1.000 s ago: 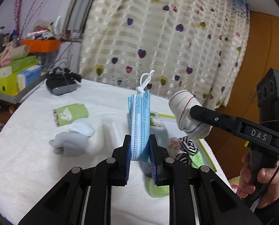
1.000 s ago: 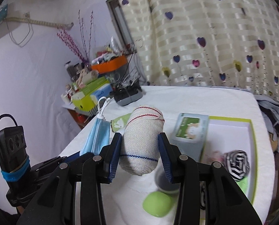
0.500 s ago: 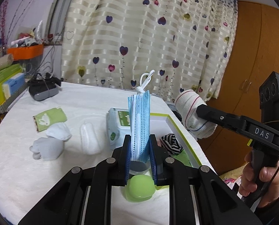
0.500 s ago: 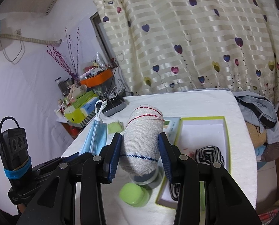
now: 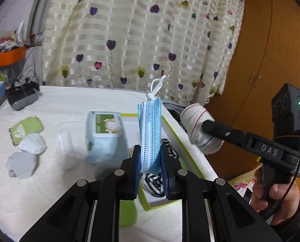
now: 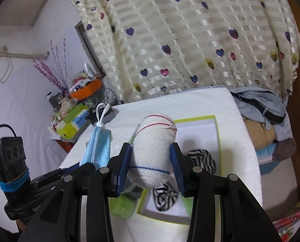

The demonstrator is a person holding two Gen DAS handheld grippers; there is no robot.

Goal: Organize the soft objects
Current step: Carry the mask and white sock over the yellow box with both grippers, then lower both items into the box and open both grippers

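blue mask (image 5: 150, 133) between hand-held gripper (image 5: 150, 173) pads

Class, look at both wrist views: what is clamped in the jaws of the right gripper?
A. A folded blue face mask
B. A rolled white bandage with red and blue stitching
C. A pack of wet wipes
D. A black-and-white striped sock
B: the right gripper is shut on the rolled white bandage; the blue face mask is in the left gripper.

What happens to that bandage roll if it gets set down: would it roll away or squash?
The bandage roll is round, so it may roll. It looks soft and woven, likely squashing slightly under the right tool. Probably light.
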